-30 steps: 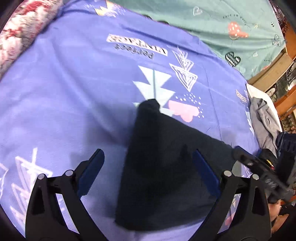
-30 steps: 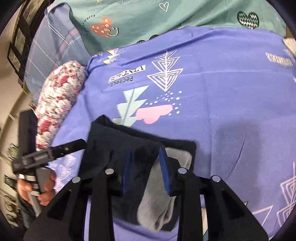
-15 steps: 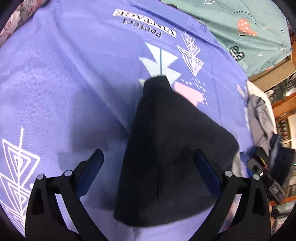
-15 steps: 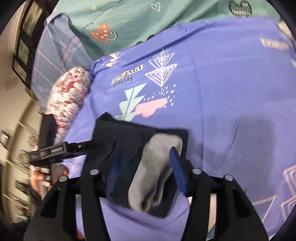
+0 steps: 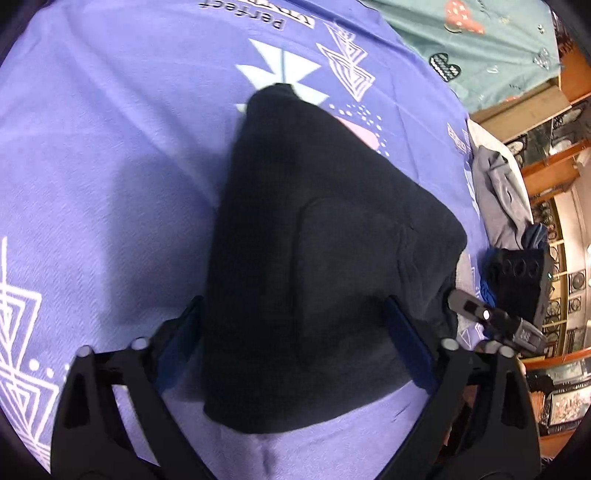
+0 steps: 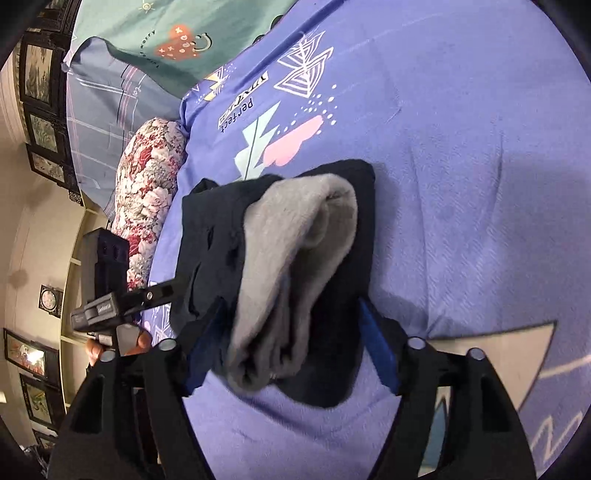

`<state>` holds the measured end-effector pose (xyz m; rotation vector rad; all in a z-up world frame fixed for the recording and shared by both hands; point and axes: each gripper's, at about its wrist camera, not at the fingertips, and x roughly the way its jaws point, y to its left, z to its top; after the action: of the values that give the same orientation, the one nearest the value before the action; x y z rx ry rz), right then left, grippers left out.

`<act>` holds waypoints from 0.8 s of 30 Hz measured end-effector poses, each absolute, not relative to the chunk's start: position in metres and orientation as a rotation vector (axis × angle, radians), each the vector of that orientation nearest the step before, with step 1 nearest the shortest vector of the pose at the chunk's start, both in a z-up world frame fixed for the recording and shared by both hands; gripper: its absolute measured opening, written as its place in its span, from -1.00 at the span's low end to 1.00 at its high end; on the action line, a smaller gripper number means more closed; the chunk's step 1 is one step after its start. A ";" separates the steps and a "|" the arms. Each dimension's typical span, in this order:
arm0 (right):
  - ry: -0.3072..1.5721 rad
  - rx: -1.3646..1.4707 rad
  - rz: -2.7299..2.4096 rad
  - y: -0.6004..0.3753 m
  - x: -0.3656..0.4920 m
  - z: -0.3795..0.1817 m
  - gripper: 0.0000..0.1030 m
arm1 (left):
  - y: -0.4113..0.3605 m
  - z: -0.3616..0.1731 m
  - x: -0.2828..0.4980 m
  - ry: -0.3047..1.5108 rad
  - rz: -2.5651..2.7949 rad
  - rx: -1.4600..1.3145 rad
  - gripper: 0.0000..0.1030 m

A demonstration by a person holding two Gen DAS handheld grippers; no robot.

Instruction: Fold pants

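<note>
The dark navy pants lie folded in a compact stack on the purple printed bedsheet. My left gripper is open, its blue pads on either side of the stack's near edge. In the right wrist view the pants show their grey inner lining turned out on top. My right gripper is open, the jaws wide around the grey lining and dark cloth. The other gripper shows at the stack's left side.
A floral pillow lies at the sheet's left edge. A teal blanket and a plaid cloth lie beyond. Grey and dark clothes are piled at the right edge of the bed. Wooden shelves stand beside it.
My right gripper was shut on the grey-lined cloth and has opened wide. Both grippers have moved closer in over the stack. The left gripper stays open.
</note>
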<state>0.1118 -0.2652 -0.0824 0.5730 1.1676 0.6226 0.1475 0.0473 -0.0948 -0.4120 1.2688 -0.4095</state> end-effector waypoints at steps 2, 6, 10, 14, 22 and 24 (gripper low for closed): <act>1.167 0.615 0.631 -0.264 0.120 -0.085 0.52 | 0.039 -0.094 0.155 1.262 -0.405 -0.385 0.63; 1.170 0.528 0.592 -0.249 0.127 -0.083 0.15 | 0.034 -0.091 0.165 1.281 -0.407 -0.388 0.02; 1.181 0.494 0.588 -0.254 0.122 -0.076 0.02 | 0.035 -0.087 0.161 1.273 -0.413 -0.379 -0.03; 1.210 0.535 0.617 -0.266 0.120 -0.084 0.27 | 0.039 -0.093 0.161 1.274 -0.423 -0.408 0.15; 1.180 0.560 0.646 -0.247 0.128 -0.089 -0.11 | 0.040 -0.095 0.162 1.251 -0.421 -0.449 -0.22; 1.173 0.539 0.656 -0.244 0.130 -0.078 -0.24 | 0.042 -0.084 0.160 1.233 -0.428 -0.442 -0.37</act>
<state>0.1296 -0.2439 -0.0777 0.5393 1.1731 0.6562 0.1602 0.0415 -0.0845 -0.4417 1.2329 -0.4276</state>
